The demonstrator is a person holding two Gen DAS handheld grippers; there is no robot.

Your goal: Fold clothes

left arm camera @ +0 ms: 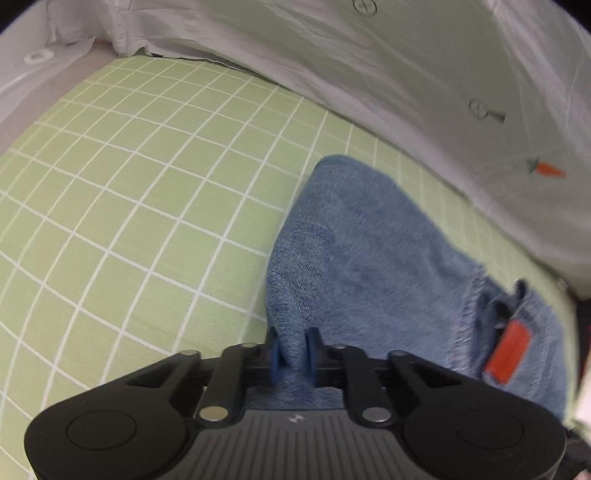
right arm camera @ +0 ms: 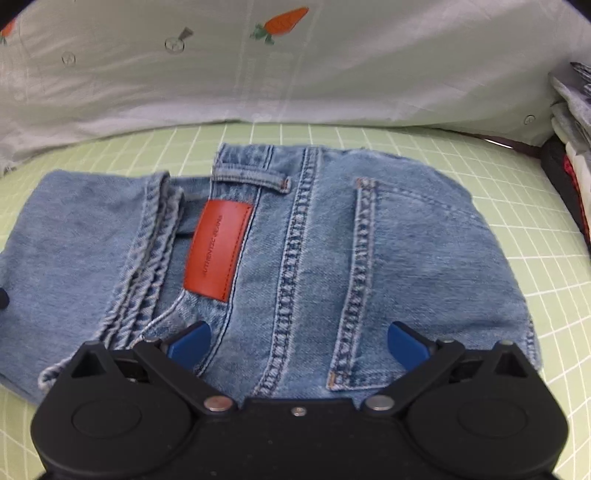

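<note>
Folded light-blue jeans (right arm camera: 295, 240) with a red leather patch (right arm camera: 218, 251) lie on a green checked sheet (right arm camera: 443, 140). In the left wrist view the jeans (left arm camera: 369, 251) rise from the sheet as a fold, and my left gripper (left arm camera: 291, 354) is shut on the denim edge, its blue pads (left arm camera: 274, 356) pinching the cloth. My right gripper (right arm camera: 297, 345) stands wide open just above the waistband end of the jeans, near the back pocket seam (right arm camera: 358, 277). Nothing sits between its blue fingertips (right arm camera: 190, 345) but flat denim below.
A white cover (right arm camera: 295, 74) printed with carrots (right arm camera: 284, 22) lies bunched along the far side of the sheet (left arm camera: 129, 184). A stack of folded clothes (right arm camera: 569, 147) stands at the right edge. Open green sheet spreads to the left of the jeans.
</note>
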